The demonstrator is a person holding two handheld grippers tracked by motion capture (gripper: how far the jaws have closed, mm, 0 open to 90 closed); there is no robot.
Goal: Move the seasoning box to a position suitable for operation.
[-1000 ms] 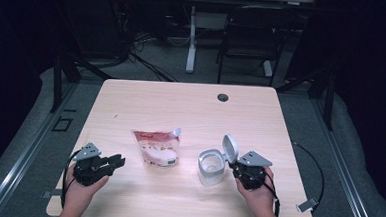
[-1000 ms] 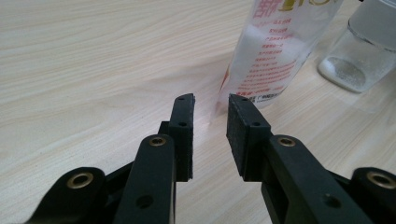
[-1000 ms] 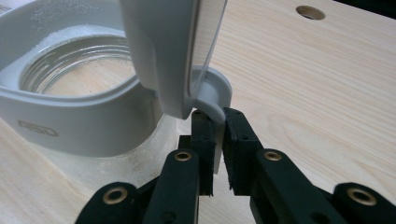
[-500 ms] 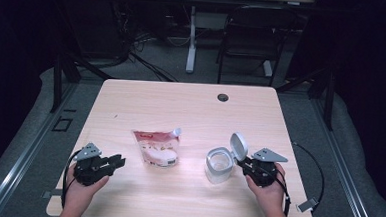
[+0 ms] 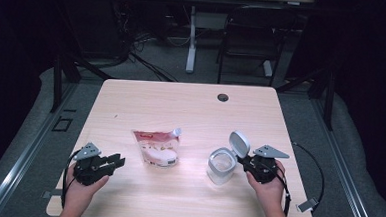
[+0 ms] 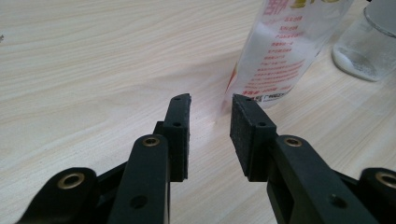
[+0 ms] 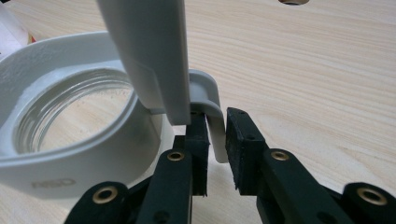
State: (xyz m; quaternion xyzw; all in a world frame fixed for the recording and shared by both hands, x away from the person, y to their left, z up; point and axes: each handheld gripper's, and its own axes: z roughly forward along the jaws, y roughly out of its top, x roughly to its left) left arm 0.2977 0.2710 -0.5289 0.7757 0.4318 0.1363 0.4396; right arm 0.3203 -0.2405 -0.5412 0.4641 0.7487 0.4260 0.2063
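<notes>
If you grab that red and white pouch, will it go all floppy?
Probably yes. The spouted pouch lies flat and sagging on the table, so it looks soft-sided and would likely bend around the jaws. Its glossy film may be slippery. It seems partly filled, so its contents could shift and droop to one end.

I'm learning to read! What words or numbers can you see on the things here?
Pouch: rows of small red print and a white barcode label near its bottom edge, all too blurred to read.
Pouch top: large red and yellow characters, cut off by the picture's edge, unreadable.
Pouch in the high view: a red label, too small to read.
Jar: faint raised letters low on its grey collar, too blurred to read.
</notes>
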